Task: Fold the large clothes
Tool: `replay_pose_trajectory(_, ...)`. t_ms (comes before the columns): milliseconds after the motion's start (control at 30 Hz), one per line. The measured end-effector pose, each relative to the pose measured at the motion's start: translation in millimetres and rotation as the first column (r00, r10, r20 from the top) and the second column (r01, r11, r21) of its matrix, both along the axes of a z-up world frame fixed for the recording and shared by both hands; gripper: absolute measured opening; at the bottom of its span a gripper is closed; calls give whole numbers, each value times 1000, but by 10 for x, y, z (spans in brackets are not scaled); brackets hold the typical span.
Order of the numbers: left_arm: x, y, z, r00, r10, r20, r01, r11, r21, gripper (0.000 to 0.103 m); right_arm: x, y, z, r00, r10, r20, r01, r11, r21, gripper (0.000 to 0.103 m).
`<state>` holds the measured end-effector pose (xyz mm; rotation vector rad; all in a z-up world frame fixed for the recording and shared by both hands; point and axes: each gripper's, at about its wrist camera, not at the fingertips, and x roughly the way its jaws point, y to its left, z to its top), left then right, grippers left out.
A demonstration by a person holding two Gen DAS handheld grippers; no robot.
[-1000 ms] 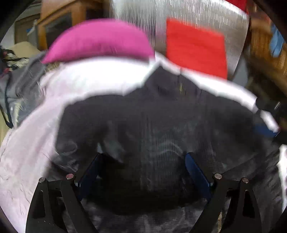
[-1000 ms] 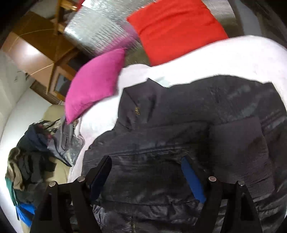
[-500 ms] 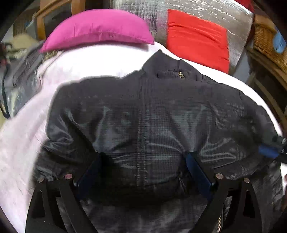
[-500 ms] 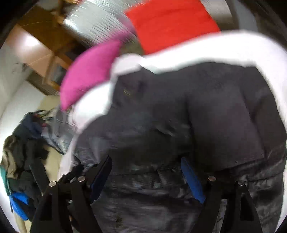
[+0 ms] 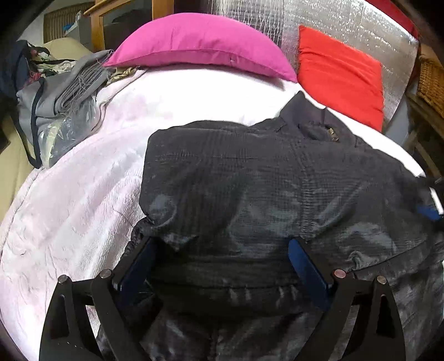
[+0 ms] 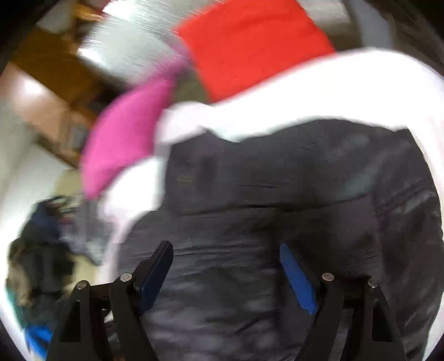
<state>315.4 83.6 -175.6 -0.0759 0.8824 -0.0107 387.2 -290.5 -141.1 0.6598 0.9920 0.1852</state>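
Note:
A dark quilted jacket lies spread on the white bed cover, its collar and zip pull toward the red cushion. My left gripper stands wide open at the jacket's near hem, and fabric bulges between its blue pads without being pinched. In the right wrist view, which is blurred, my right gripper is also open, low over the same jacket with cloth lying under and between the fingers. One blue pad of the right gripper shows at the right edge of the left wrist view.
A pink pillow and a red cushion lean on a silver padded headboard. Grey and dark clothes are heaped off the bed's left side. A wicker basket stands at the right. Bare cover spreads left of the jacket.
The left wrist view has shifted, so the jacket now sits further right in it. The right gripper has dropped closer to the jacket and is moving. Both grippers stayed open.

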Motion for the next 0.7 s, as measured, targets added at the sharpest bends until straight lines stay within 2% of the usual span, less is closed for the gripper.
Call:
replay_pose_trajectory(100,-65,49,99,998,-13,55,14,1000,-23,96,-45,-16,177,998,-2,67,1,1000,18,82)
replay_pose_trajectory(200,-161,115,175,997,9,82,-9,1000,-9,96,-63,1,357,992,8,130,-13,999,35,82)
replay_pose_trajectory(233,-122,119,123,998,17,60,-18,1000,13,96,-37,9,338,992,9,124,-10,1000,5,82)
replay_pose_trajectory(267,-54,130,32,999,32,12,-32,999,36,96,20,10,231,997,8,75,-5,999,-37,83)
replay_pose_trajectory(300,-1,147,-39,999,39,-18,-39,999,37,96,54,1,92,1000,6,13,-5,998,-55,83)
replay_pose_trajectory(333,11,144,-55,999,37,-21,-36,999,38,96,45,-5,0,1000,6,-3,-6,999,-44,82)
replay_pose_trajectory(400,-35,116,21,999,32,-13,-31,998,53,96,-109,1,143,997,30,64,-26,998,-60,82)
replay_pose_trajectory(533,-253,202,295,998,29,52,-29,1000,-11,96,-583,-52,556,980,57,191,-42,996,-77,82)
replay_pose_trajectory(633,-493,274,428,996,39,80,-37,999,-24,96,-1015,-130,710,968,82,236,-62,994,-94,82)
replay_pose_trajectory(700,-629,307,468,995,52,80,-49,998,-32,96,-1294,-150,702,967,110,230,-84,989,-119,83)
